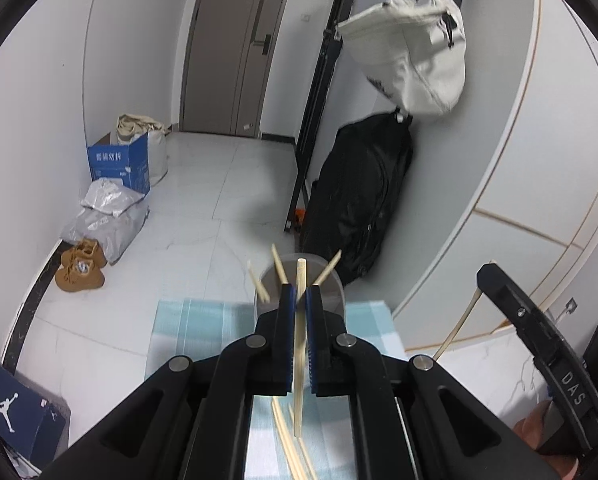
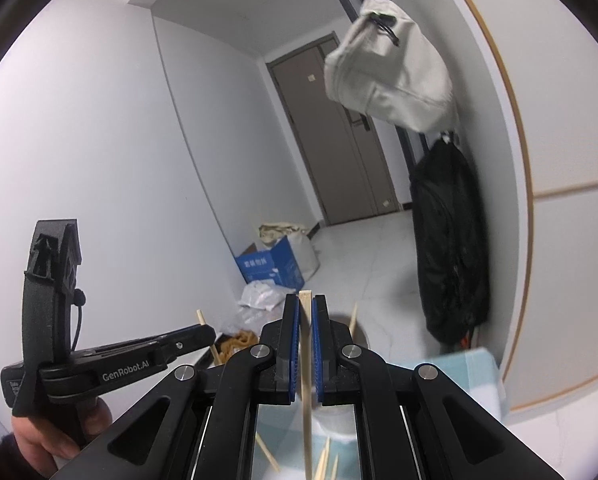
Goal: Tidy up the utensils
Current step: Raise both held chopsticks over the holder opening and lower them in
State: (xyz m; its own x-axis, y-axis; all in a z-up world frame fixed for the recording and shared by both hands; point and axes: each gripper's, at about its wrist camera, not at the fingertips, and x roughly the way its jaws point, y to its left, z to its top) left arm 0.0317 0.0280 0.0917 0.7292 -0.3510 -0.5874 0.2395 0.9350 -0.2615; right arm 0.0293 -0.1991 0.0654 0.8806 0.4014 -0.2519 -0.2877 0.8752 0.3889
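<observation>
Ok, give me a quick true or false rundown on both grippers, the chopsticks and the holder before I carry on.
1. The left gripper is shut on a chopstick. True.
2. The right gripper is open and holds nothing. False: it is shut on a chopstick of its own.
3. The grey cylindrical holder already has chopsticks standing in it. True.
4. No chopsticks remain on the checked cloth. False: several loose chopsticks lie on it below the left gripper.
5. The white bag lies on the floor. False: it hangs above the black bag.
</observation>
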